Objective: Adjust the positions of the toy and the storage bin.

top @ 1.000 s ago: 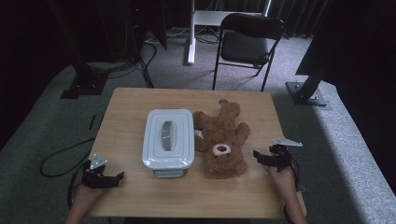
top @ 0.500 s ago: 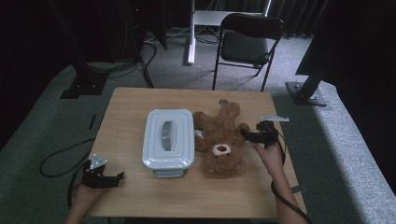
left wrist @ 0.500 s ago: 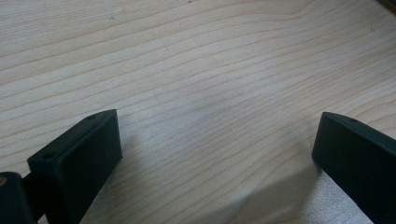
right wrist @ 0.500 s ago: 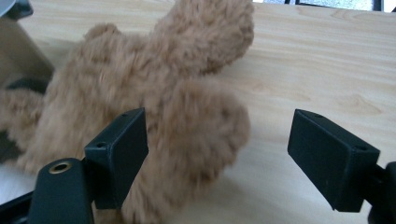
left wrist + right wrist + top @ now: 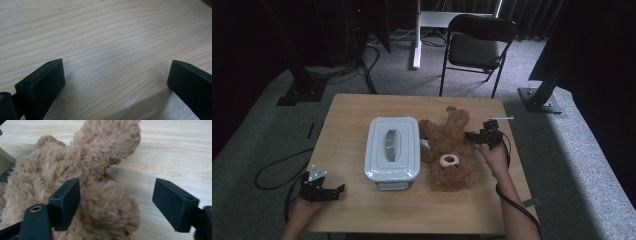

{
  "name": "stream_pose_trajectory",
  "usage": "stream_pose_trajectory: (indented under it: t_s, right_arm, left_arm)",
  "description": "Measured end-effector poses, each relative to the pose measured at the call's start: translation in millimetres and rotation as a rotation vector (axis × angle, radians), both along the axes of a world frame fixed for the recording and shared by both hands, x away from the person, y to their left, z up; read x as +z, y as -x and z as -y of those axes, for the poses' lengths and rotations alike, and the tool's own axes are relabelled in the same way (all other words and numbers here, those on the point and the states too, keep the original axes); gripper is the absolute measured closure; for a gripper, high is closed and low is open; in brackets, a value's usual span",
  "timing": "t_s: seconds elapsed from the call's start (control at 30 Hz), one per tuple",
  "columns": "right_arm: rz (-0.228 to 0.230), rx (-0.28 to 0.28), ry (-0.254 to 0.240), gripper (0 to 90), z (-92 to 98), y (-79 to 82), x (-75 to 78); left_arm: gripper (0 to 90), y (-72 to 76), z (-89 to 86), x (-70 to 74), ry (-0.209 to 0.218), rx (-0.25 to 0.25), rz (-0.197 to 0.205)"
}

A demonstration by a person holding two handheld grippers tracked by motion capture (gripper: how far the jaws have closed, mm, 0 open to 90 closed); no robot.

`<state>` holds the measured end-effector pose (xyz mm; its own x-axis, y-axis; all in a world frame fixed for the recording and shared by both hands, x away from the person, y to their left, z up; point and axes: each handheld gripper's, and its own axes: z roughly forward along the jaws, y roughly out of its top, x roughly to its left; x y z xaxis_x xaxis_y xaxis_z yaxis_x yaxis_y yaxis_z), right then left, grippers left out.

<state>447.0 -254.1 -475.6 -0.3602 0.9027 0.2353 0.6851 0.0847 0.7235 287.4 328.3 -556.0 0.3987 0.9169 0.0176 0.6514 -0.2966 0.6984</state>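
A fluffy brown teddy bear (image 5: 449, 152) lies on its back on the wooden bench (image 5: 347, 107), head towards the near edge, limbs spread.

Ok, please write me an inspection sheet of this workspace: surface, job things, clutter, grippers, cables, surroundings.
Surface: wooden table, light grain, bare around the things.
Job's things: brown teddy bear lying flat, beside the grey lidded box with a handle on top.
Clutter: a small round mark near the table's far edge; too small to tell.
Grippers: right gripper at the bear, jaws just closing a little, open astride a furry limb, not pressing; left gripper open over bare wood.
Cables: black cable on the floor at left.
Surroundings: folding chair, grey carpet, dark stands.
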Motion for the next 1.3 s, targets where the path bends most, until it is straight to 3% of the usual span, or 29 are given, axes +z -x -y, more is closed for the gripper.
stream_pose_trajectory:
  t_s: [0.1,0.2,0.27,0.33,0.47,0.67,1.17,1.23,1.3]
  right_arm:
    - [-0.010,0.015,-0.004,35.2,3.5,1.5,-2.6]
    - [-0.010,0.070,-0.022,60.0,6.3,5.3,-2.6]
    - [-0.008,0.088,0.011,71.1,5.2,8.7,-1.7]
    - [-0.001,0.098,0.037,75.8,4.5,13.7,-0.3]
    - [0.013,0.110,0.049,78.9,7.9,26.7,1.8]
    - [-0.003,0.141,0.047,79.3,17.4,45.6,-0.6]
    - [-0.024,0.265,-0.040,79.4,26.3,117.3,-9.8]
    - [-0.024,0.271,-0.048,79.2,27.0,120.6,-10.3]
    - [-0.015,0.282,-0.095,79.2,29.6,134.2,-12.6]
  left_arm:
    - [2.1,0.0,0.0,0.0,0.000,0.000,0.000]
    - [2.1,0.0,0.0,0.0,0.000,0.000,0.000]
    - [2.1,0.0,0.0,0.0,0.000,0.000,0.000]
    - [2.0,0.0,0.0,0.0,0.000,0.000,0.000]
    - [2.1,0.0,0.0,0.0,0.000,0.000,0.000]
    - [2.1,0.0,0.0,0.0,0.000,0.000,0.000]
    - [2.1,0.0,0.0,0.0,0.000,0.000,0.000]
    - [2.1,0.0,0.0,0.0,0.000,0.000,0.000]
    - [2.1,0.0,-0.1,0.1,-0.001,-0.001,-0.001]
